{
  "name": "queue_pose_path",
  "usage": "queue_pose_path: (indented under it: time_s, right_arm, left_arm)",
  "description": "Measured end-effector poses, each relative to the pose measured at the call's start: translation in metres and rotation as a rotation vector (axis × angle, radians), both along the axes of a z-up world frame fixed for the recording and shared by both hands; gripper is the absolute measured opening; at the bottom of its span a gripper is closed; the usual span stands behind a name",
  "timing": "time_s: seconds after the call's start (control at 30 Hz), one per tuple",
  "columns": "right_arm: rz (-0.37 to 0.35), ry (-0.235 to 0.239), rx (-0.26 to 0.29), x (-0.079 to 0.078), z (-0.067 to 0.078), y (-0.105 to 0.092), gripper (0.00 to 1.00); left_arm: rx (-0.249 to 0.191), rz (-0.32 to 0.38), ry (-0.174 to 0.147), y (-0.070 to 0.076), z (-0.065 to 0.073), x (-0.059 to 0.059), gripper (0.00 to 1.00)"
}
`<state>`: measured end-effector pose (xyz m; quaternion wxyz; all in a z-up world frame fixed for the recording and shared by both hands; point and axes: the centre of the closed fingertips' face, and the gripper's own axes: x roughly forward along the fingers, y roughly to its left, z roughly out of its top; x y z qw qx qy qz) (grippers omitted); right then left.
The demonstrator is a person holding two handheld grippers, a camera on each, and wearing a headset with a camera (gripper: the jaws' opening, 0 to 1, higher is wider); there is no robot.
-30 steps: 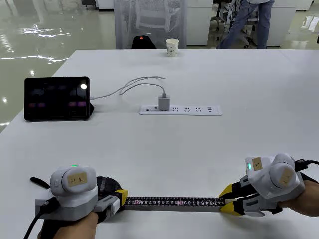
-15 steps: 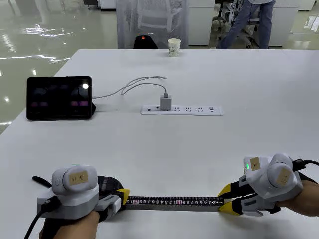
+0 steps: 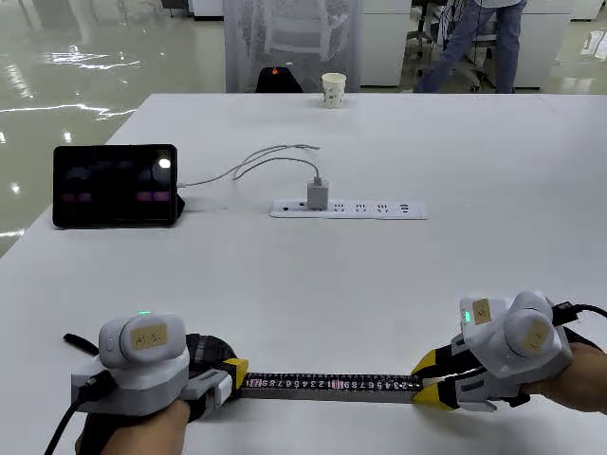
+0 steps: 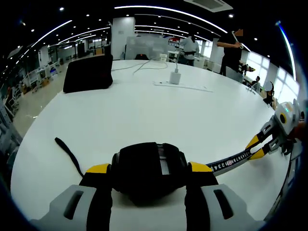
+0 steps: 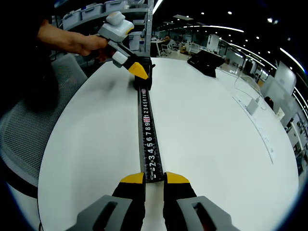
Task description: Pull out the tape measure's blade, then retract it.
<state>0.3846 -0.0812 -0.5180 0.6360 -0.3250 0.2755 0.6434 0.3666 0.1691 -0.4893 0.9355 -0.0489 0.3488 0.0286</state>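
White workbench (image 3: 379, 284) stretches wide, with a dark tablet (image 3: 116, 185) and a power strip (image 3: 370, 209) well beyond my hands. Near its front edge, my left gripper (image 4: 149, 168) clamps the sides of the black tape measure case (image 3: 204, 353), which seems to rest on the surface. From it the blade (image 5: 146, 134) lies flat, drawn out to my right gripper (image 5: 154, 179), whose jaws pinch its tip. The blade looks thin, stiff and springy. I judge it could snap back, so the tip is the place to hold while easing it home.

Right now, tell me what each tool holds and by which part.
The left tool clamps the tape measure's black case by its sides; the right tool pinches the pulled-out blade at its free end.
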Motion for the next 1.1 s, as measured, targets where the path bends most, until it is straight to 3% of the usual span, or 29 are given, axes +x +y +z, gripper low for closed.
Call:
queue_pose_path:
  time_s: [1.1]
  right_arm:
    - [0.015, 0.012, 0.013, -0.003, 0.001, 0.026, 0.10]
  left_arm:
    - [-0.017, 0.001, 0.001, 0.000, 0.000, 0.000, 0.56]
